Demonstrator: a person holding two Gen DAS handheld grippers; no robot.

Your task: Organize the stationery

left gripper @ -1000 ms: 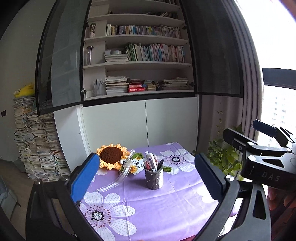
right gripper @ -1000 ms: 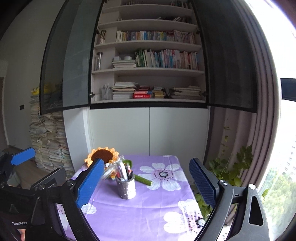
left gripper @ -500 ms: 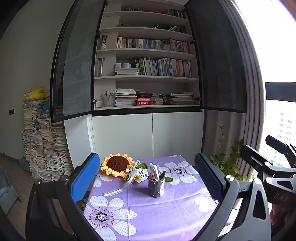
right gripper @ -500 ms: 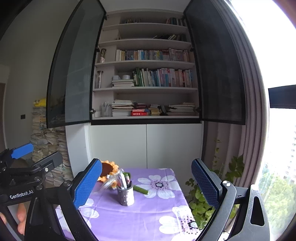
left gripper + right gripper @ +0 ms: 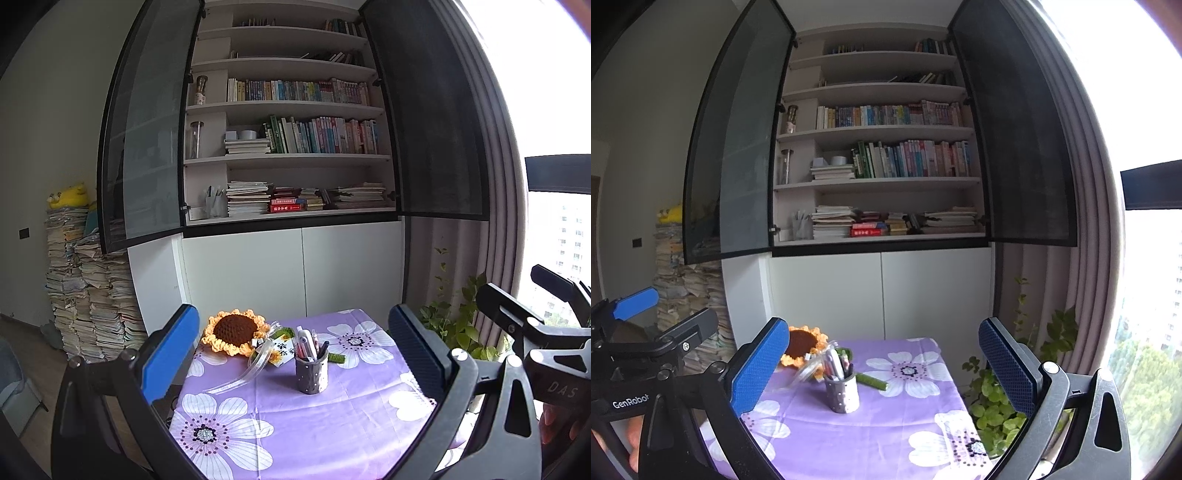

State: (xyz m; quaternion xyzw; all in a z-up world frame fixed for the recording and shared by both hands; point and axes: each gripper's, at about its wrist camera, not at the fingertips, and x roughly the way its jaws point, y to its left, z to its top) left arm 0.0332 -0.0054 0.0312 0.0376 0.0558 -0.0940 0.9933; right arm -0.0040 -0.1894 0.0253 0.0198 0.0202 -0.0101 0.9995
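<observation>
A grey dotted pen holder [image 5: 311, 373] full of pens and markers stands in the middle of the table's purple flowered cloth [image 5: 332, 424]. My left gripper [image 5: 292, 312] hangs open in front of the table, well short of the holder, with nothing between its fingers. In the right wrist view the same pen holder [image 5: 842, 391] sits left of centre. My right gripper [image 5: 883, 326] is opening its jaws wide with nothing between them. Each gripper shows in the other's view: the right gripper [image 5: 546, 332] at the right edge, the left gripper [image 5: 646, 332] at the left edge.
A crocheted sunflower [image 5: 234, 332] with a clear ribbon lies behind the holder. Beyond the table a bookcase [image 5: 295, 158] stands with both dark glass doors swung open; a cup of pens [image 5: 215, 205] sits on its lowest shelf. Paper stacks [image 5: 85, 295] left, a potted plant [image 5: 454, 325] right.
Both grippers have drawn back from the table and tipped up a little. The pen holder looks smaller and farther off, and more of the upper shelves shows.
</observation>
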